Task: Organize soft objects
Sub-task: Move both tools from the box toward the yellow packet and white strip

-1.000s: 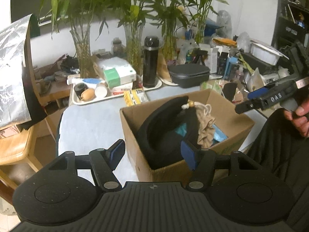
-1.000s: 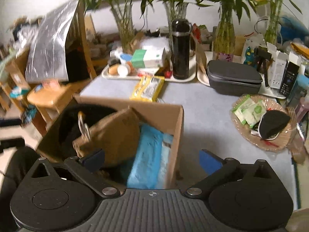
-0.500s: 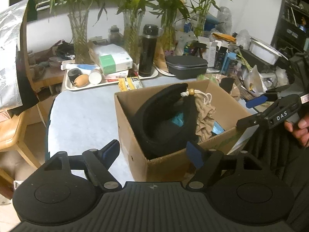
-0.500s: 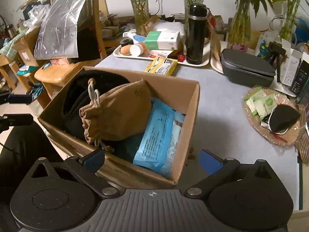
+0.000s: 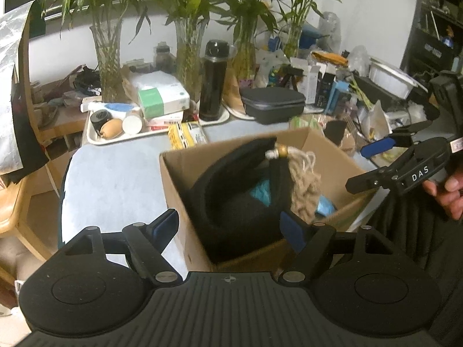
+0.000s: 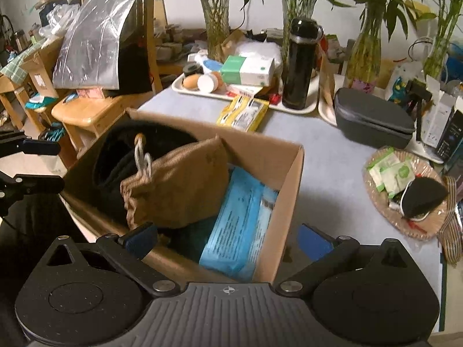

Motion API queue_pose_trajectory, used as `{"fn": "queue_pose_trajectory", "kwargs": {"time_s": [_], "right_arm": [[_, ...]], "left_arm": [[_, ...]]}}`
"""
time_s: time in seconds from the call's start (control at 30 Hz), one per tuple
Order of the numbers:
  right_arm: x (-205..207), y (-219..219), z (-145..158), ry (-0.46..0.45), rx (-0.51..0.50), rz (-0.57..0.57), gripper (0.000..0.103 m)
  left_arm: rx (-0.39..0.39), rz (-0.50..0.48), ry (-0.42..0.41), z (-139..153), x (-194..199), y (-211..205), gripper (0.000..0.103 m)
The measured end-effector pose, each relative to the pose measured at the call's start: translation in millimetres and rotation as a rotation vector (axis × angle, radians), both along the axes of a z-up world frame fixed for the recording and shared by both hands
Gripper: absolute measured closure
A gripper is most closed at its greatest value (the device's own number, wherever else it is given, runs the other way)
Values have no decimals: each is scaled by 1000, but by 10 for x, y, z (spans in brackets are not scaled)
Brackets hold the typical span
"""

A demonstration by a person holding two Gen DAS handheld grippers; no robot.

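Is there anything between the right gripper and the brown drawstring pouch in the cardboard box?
Nothing visible stands in the way. The right gripper is open above the near wall of the cardboard box, and the brown drawstring pouch lies on top, uncovered, beside the blue packet. Only the box's near wall lies below the fingers.

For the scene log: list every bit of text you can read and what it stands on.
"DAS": white letters on the right claw, seen from the left wrist view.
Green-and-white box, yellow packet, blue packet: print too blurred to read.
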State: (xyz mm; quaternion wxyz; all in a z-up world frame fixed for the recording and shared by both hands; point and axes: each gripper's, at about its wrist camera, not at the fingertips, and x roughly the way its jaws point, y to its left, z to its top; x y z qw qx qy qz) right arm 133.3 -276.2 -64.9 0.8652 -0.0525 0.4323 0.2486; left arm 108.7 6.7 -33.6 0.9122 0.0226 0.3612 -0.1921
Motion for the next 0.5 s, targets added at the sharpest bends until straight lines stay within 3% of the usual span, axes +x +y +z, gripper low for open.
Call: {"fn": "queue_pose_trajectory", "kwargs": {"time_s": [0.3, 0.5], "right_arm": [[349, -88, 403, -83, -4, -32, 0], [489, -113, 414, -109, -1, -52, 0]], "left_arm": [[1, 3, -90, 348, 293, -12, 26], [12, 6, -132, 457, 461, -41, 26]]}}
